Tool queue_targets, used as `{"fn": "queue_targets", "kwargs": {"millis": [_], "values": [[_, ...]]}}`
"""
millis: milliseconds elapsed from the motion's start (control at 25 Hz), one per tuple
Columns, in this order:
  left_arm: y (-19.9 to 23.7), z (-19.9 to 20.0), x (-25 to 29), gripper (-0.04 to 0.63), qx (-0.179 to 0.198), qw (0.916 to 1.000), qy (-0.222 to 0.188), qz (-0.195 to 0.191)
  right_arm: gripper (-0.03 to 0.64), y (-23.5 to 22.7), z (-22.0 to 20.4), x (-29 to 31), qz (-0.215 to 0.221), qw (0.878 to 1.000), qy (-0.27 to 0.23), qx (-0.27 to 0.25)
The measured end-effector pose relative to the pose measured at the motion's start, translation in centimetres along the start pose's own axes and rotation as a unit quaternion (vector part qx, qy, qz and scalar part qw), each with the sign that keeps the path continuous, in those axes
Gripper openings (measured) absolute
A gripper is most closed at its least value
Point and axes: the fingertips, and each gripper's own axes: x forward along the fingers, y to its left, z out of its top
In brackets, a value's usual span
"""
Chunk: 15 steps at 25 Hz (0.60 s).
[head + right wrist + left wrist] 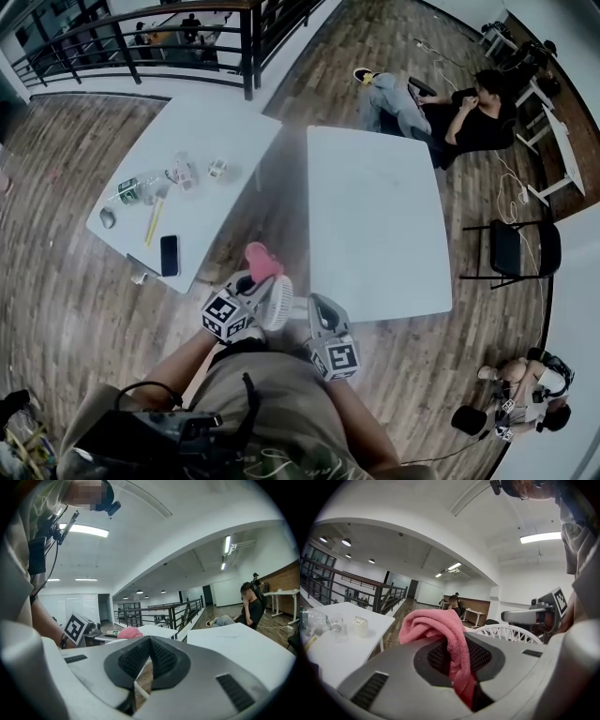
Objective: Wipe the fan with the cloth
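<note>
My left gripper (253,283) is shut on a pink cloth (263,260); in the left gripper view the cloth (440,630) bulges out above the jaws and hangs down between the pads. A small white fan (277,302) hangs in the air between the two grippers, its white grille (511,633) just right of the cloth. My right gripper (311,306) is at the fan's right side. In the right gripper view its jaws (149,656) are shut with a thin white edge (137,692) pinched between them, apparently part of the fan. The cloth (130,632) also shows there, at the left.
Two white tables stand ahead: the left table (211,122) carries a phone (170,255), a bottle (131,190) and cups, and the right table (375,220) is to its right. A seated person (450,112) is beyond it. A black chair (516,248) is at the right, a railing (141,37) far left.
</note>
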Motion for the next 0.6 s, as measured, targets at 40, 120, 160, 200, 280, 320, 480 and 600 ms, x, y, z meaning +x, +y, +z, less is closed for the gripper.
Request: {"fn": "queue_targets", "kwargs": {"millis": [40, 120, 160, 200, 280, 320, 480, 600], "values": [[0.0, -0.1, 0.0, 0.072, -0.005, 1.0000, -0.001, -0.001, 0.002, 0.0, 0.0, -0.1, -0.001, 1.000, 0.002, 0.000], [0.2, -0.2, 0.1, 0.072, -0.009, 1.0000, -0.001, 0.000, 0.002, 0.1, 0.0, -0.2, -0.002, 1.000, 0.004, 0.000], [0.3, -0.3, 0.1, 0.072, -0.008, 1.0000, 0.001, 0.001, 0.002, 0.2, 0.0, -0.2, -0.002, 1.000, 0.005, 0.000], [0.4, -0.5, 0.1, 0.072, -0.008, 1.0000, 0.005, 0.002, 0.002, 0.2, -0.1, -0.3, -0.003, 1.000, 0.005, 0.000], [0.7, -1.2, 0.2, 0.072, -0.009, 0.9999, 0.014, 0.004, 0.002, 0.2, -0.1, -0.4, -0.006, 1.000, 0.003, 0.002], [0.8, -1.6, 0.1, 0.072, -0.009, 0.9998, 0.019, 0.005, 0.002, 0.2, -0.1, -0.5, -0.008, 1.000, 0.003, 0.003], [1.0, -3.1, -0.2, 0.072, -0.021, 0.9992, 0.033, 0.008, 0.002, 0.2, -0.4, -0.7, -0.012, 1.000, 0.005, 0.005], [1.0, -4.1, -0.5, 0.072, -0.026, 0.9988, 0.041, 0.008, 0.002, 0.5, -0.5, -0.8, -0.013, 1.000, 0.008, 0.005]]}}
